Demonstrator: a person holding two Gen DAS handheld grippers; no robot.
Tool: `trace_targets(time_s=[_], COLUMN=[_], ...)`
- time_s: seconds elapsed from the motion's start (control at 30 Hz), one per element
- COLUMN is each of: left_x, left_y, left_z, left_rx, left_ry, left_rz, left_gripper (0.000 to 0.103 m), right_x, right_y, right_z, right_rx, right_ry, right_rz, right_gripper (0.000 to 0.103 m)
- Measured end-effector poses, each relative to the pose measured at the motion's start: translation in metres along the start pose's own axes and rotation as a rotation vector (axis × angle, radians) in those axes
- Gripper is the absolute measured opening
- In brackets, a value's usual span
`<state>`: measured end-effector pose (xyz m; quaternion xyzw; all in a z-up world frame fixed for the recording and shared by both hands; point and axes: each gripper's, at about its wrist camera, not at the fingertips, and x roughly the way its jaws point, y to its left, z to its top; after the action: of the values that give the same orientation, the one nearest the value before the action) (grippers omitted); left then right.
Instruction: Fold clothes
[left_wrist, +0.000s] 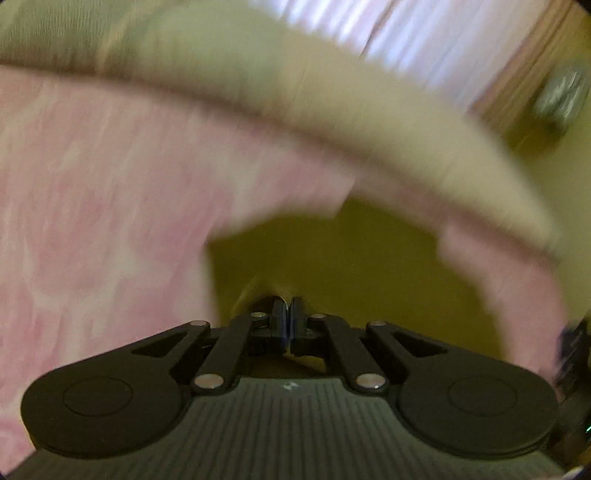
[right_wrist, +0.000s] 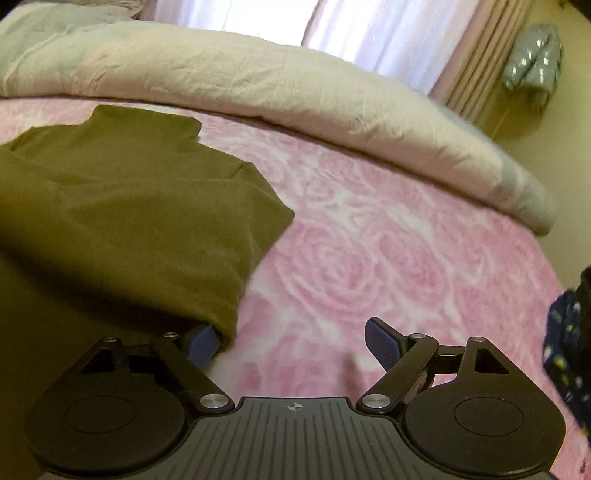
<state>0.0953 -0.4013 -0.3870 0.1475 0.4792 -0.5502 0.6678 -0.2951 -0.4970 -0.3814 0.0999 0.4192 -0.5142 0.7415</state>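
**Olive garment half laid out; one corner pinched, the other side loose**

Left gripper (left_wrist: 287, 321): jaws pressed together. The left wrist view is heavily blurred, but olive cloth rises straight off the tips, so I judge it is pinching an edge of the garment (right_wrist: 122, 206). I cannot tell how much cloth lies between the pads.

The garment, olive-brown, lies on the pink rose-patterned blanket (right_wrist: 369, 258), spread toward the left of the right wrist view, with what looks like a collar at its far end. Its near right corner hangs over one finger (right_wrist: 201, 341) of the other tool.

Right gripper (right_wrist: 295, 345): jaws spread wide, pinching nothing. Only bare blanket shows between them; the other finger sits well clear of the cloth.

Beyond, a cream duvet (right_wrist: 295, 96) runs across the bed. A dark patterned cloth (right_wrist: 565, 332) shows at the far right edge.

Risks, as judged:
- A shallow pinch on the left could slip as the cloth is drawn, dropping the edge and skewing the fold.
- Pulling from one side only could drag the whole garment and bunch it.
- Closing the right jaws where they stand could catch blanket pile along with the corner, or miss the corner altogether.
- The draped corner could snag on the finger and roll under.
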Motion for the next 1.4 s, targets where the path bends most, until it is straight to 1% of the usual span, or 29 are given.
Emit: trace_targets(time_s=[0.03,0.1,0.2,0.27,0.3,0.43,0.5,0.57,0.6,0.63,0.67,0.7,0.73,0.77,0.8,0.83,0.87,0.9,0.97,1.0,1.07,1.17,1.2,1.23,1.27,1.3,1.33,1.37,1.4], left_x=[0.004,-0.002,-0.013,-0.02,-0.023,-0.021,-0.012,0.003,0.01,0.01,0.008,0.005,0.003,-0.003,-0.011,-0.016,-0.015,-0.008,0.014,0.022,0.016,-0.006,-0.014,-0.019,-0.019,-0.017,-0.011,-0.003,0.009], left_y=[0.004,0.008,0.017,0.02,0.023,0.043,0.049,0.052,0.052,0.049,0.046,0.042,0.039,0.036,0.034,0.032,0.031,0.032,0.033,0.03,0.023,0.026,0.026,0.025,0.018,0.011,0.002,-0.006,-0.013], left_z=[-0.008,-0.013,-0.008,0.001,0.008,0.029,0.034,0.038,0.039,0.039,0.039,0.04,0.04,0.038,0.036,0.034,0.033,0.031,0.026,0.022,0.018,0.023,0.023,0.022,0.021,0.02,0.018,0.016,0.013], left_rx=[0.009,-0.034,-0.102,-0.122,-0.142,-0.251,-0.305,-0.352,-0.357,-0.331,-0.297,-0.262,-0.227,-0.189,-0.15,-0.1,-0.054,-0.027,0.029,0.074,0.11,-0.012,-0.059,-0.089,-0.068,-0.027,0.036,0.108,0.183], left_ry=[0.011,0.0,-0.001,-0.007,-0.01,-0.037,-0.024,0.008,0.019,-0.002,-0.034,-0.067,-0.1,-0.16,-0.231,-0.276,-0.281,-0.247,-0.108,-0.06,-0.083,-0.187,-0.229,-0.248,-0.232,-0.205,-0.168,-0.125,-0.066], left_rz=[0.002,-0.013,-0.026,-0.032,-0.051,-0.1,-0.122,-0.143,-0.154,-0.168,-0.182,-0.196,-0.21,-0.227,-0.244,-0.232,-0.192,-0.138,-0.048,-0.006,0.058,0.109,0.102,0.061,0.013,-0.034,-0.054,-0.062,-0.042], left_gripper=[0.001,0.003,0.003,0.018,0.024,0.029,0.032,0.029,0.018,0.005,0.0,0.0,0.0,0.0,0.0,0.0,0.0,0.0,0.001,0.007,0.016,0.017,0.016,0.016,0.016,0.016,0.016,0.017,0.019], right_x=[-0.001,-0.002,-0.005,-0.011,-0.014,-0.015,-0.003,0.016,0.025,0.035,0.045,0.055,0.065,0.072,0.077,0.08,0.083,0.085,0.085,0.084,0.079,0.063,0.058,0.053,0.048,0.043,0.04,0.038,0.038], right_y=[-0.001,-0.001,-0.008,-0.017,-0.023,-0.055,-0.067,-0.076,-0.079,-0.08,-0.079,-0.078,-0.077,-0.074,-0.07,-0.067,-0.064,-0.061,-0.056,-0.053,-0.049,-0.04,-0.037,-0.032,-0.027,-0.022,-0.016,-0.007,0.002], right_z=[0.001,0.0,-0.005,-0.004,-0.001,0.025,0.041,0.058,0.065,0.07,0.075,0.079,0.082,0.083,0.084,0.083,0.081,0.079,0.078,0.078,0.082,0.095,0.098,0.1,0.101,0.102,0.101,0.097,0.091], right_rx=[-0.009,-0.045,-0.082,-0.068,-0.042,0.172,0.287,0.408,0.461,0.504,0.54,0.576,0.605,0.619,0.617,0.607,0.596,0.585,0.555,0.539,0.499,0.387,0.361,0.34,0.325,0.31,0.282,0.236,0.182], right_ry=[0.015,0.055,0.104,0.128,0.131,0.117,0.125,0.137,0.137,0.141,0.151,0.16,0.174,0.185,0.184,0.182,0.187,0.191,0.183,0.177,0.176,0.112,0.083,0.063,0.051,0.039,0.037,0.048,0.07], right_rz=[0.007,0.021,0.056,0.081,0.097,0.207,0.255,0.306,0.338,0.364,0.385,0.406,0.42,0.424,0.425,0.42,0.41,0.399,0.379,0.369,0.341,0.29,0.291,0.303,0.326,0.348,0.363,0.365,0.353], right_gripper=[0.084,0.084,0.084,0.084,0.084,0.083,0.083,0.083,0.082,0.071,0.063,0.056,0.056,0.056,0.05,0.041,0.04,0.04,0.04,0.041,0.041,0.041,0.041,0.041,0.041,0.041,0.041,0.041,0.041])
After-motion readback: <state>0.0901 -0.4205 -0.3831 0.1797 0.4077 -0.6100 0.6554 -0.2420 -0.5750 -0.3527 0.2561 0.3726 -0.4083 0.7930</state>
